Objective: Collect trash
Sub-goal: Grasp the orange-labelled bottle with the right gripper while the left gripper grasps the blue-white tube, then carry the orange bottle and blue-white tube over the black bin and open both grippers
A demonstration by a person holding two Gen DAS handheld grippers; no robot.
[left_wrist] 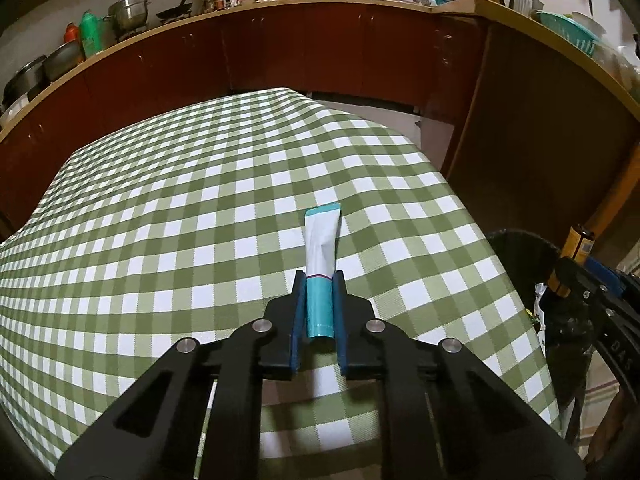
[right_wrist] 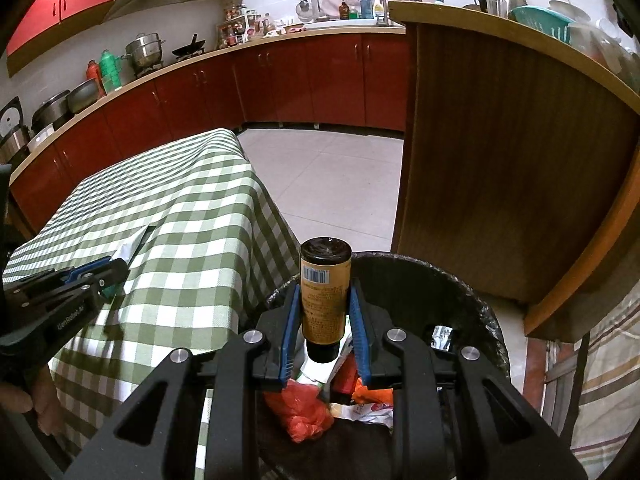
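My left gripper [left_wrist: 319,280] is shut on a white and teal tube [left_wrist: 322,248], cap end toward the camera, held just above the green checked tablecloth [left_wrist: 180,216]. My right gripper [right_wrist: 325,292] is shut on an orange tube with a black cap [right_wrist: 325,292] and holds it over the black-lined trash bin [right_wrist: 460,280]. The bin holds an orange bag [right_wrist: 304,408] and several wrappers. In the left wrist view the right gripper [left_wrist: 576,280] and its orange tube [left_wrist: 578,246] show at the right edge above the bin [left_wrist: 516,244]. The left gripper [right_wrist: 80,280] shows at the left of the right wrist view.
The bin stands on the floor beside the table's right edge. A wooden counter panel [right_wrist: 500,160] rises just behind and right of the bin. Red kitchen cabinets [left_wrist: 280,48] with pots and bottles run along the back. Tiled floor [right_wrist: 332,184] lies between table and counter.
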